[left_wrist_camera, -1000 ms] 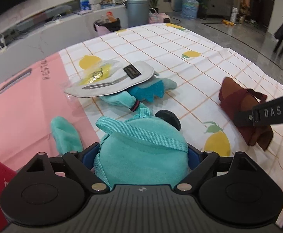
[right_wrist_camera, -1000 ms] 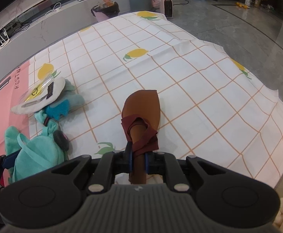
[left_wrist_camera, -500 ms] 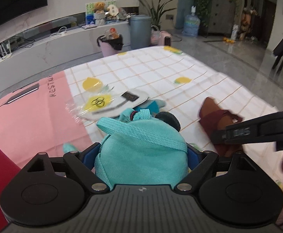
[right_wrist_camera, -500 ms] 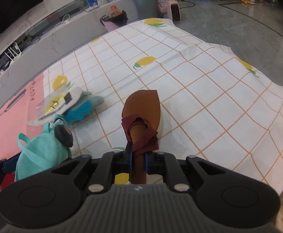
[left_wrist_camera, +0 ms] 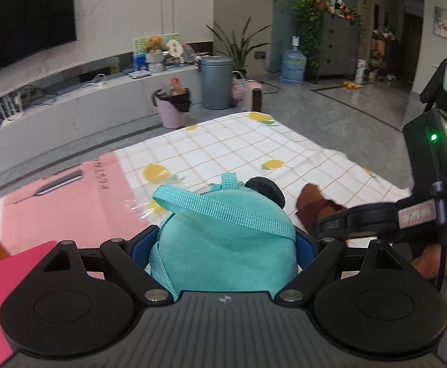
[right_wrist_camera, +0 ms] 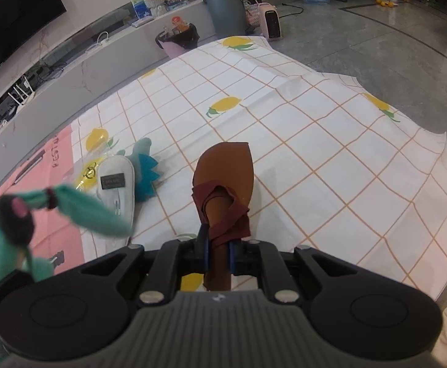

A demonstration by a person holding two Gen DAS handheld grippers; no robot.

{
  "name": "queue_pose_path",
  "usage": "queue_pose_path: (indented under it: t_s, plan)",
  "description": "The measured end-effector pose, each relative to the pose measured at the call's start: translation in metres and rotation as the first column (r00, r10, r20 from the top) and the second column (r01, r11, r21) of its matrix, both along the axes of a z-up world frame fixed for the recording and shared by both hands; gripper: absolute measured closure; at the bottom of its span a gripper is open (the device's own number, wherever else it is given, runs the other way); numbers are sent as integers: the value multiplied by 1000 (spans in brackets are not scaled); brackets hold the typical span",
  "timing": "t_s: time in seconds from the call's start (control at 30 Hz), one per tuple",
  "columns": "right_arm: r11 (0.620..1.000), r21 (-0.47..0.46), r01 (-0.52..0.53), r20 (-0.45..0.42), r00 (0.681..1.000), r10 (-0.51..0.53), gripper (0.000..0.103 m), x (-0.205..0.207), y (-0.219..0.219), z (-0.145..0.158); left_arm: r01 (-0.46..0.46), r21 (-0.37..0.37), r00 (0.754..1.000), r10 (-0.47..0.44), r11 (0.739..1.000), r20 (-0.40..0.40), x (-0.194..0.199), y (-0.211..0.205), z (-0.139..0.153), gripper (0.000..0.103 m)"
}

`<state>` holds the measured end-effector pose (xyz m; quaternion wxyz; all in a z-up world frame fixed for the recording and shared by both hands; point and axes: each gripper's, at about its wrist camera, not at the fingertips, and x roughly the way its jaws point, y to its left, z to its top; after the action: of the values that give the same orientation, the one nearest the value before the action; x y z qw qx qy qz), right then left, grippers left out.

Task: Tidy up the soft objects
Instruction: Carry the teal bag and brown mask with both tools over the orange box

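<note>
With the left tongs (left_wrist_camera: 228, 242) clamped wide on the teal plush (left_wrist_camera: 223, 245), now lifted clear above the lemon cloth (right_wrist_camera: 285, 128), the right tongs (right_wrist_camera: 219, 259) pinch the brown shoe (right_wrist_camera: 223, 178) nearly shut over it, both ready for sorting.

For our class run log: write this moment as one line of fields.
left gripper: shut on teal plush backpack toy, lifted | right gripper: shut on brown fabric slipper | lemon-print cloth: grey pouch remains

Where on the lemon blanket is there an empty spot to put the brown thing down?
The lemon cloth is bare in a big patch right of the brown felt piece, out to its wavy edge, and beyond it toward the pink heater. It's crowded on the left, where the grey pouch and blue spiky plush lie by the pink sheet.
</note>
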<state>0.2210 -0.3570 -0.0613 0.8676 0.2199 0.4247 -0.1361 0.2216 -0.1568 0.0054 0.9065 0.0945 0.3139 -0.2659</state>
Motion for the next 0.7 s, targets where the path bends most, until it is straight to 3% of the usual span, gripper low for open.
queue_pose_path:
  t_s: [0.23,0.4,0.5,0.7]
  plan:
    - [1000,-6,-10,34,999,11,93,-8,2,10,-83,7,996,83,997,18,-6,16,14,2]
    - [994,-47,-94,60,993,97,93,-13,19,28,-101,-52,993,104,993,51,-6,32,33,2]
    - [986,-96,-139,81,986,146,93,-16,36,41,-116,-106,992,120,988,30,-1,41,40,2]
    - [975,-175,-135,101,983,154,93,-24,49,72,-137,-170,987,148,976,54,1,64,64,2]
